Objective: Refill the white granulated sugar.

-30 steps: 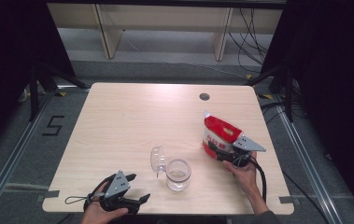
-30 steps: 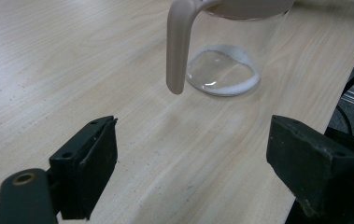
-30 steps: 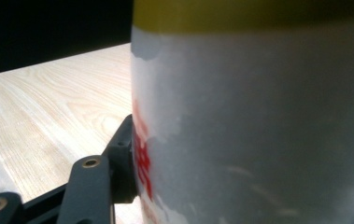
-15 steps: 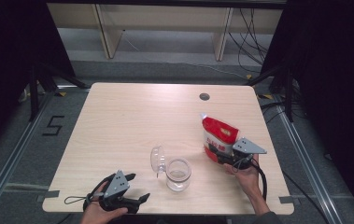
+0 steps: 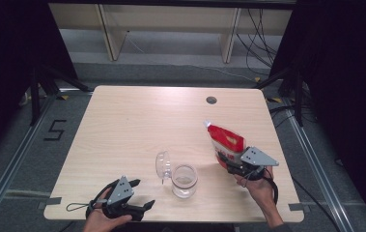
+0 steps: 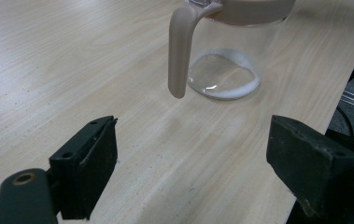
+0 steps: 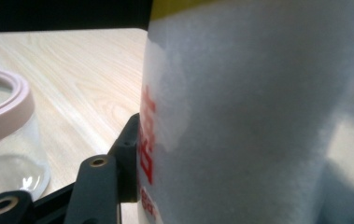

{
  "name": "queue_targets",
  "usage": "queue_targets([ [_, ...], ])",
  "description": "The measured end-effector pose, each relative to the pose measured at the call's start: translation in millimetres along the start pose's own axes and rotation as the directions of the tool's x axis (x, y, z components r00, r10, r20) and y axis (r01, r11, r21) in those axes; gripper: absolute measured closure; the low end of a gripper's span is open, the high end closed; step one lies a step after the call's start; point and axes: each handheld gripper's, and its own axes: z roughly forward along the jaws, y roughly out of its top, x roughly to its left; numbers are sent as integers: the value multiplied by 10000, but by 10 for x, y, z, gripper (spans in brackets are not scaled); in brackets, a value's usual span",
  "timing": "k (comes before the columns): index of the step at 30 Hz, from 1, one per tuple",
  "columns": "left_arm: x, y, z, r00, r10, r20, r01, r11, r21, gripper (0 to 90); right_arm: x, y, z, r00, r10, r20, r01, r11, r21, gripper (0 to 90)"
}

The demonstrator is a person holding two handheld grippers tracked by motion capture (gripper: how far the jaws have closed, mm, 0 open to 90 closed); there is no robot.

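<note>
- The right gripper (image 5: 230,161) clamped a red and white pouch (image 5: 226,141), tilted above the pale wooden table (image 5: 137,121)
- Its jaws had just been closing on it
- The left gripper (image 5: 142,209) rested open by the near edge
- A glass jar (image 5: 184,181) stood between them, grey floor (image 5: 180,72) and shelving (image 5: 171,24) beyond

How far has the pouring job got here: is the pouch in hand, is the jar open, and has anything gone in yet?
Done: the glass jar stands open, its hinged lid flipped back. In hand: the right gripper clamps the red and white pouch, lifted and tilted toward the jar. The left gripper rests open near the table edge. Left: carrying the pouch over and pouring; the jar looks empty.
</note>
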Motion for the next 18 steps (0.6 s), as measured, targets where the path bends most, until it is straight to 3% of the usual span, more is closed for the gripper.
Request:
queue_targets([
  [2,4,0,-1,10000,0,-16,0,10000,-10,162,43,25,-32,9998,-140,171,138,9998,133,474],
  [4,5,-1,-4,10000,-4,-22,4,10000,-20,163,69,51,-74,9973,-671,304,664,9975,235,474],
  [9,12,2,-6,10000,31,-40,-31,10000,-24,162,186,112,-188,9917,-1254,274,1242,9914,413,476],
  [12,15,3,-13,9999,15,-156,-16,10000,-47,162,308,180,-283,9794,-1986,351,1961,9784,659,476],
  [15,31,-3,-12,9999,32,-114,-32,10000,11,162,383,208,-327,9745,-2226,265,2199,9722,808,477],
  [16,39,-2,-14,9999,115,-103,-114,9999,40,162,452,245,-360,9605,-2761,350,2712,9569,1042,477],
  [17,44,-2,-14,9997,205,-142,-206,9998,-34,162,452,245,-360,9605,-2761,350,2712,9569,1042,477],
  [18,40,-1,-15,9998,120,-170,-122,9999,-91,162,482,266,-368,9540,-2985,286,2938,9494,1107,477],
])
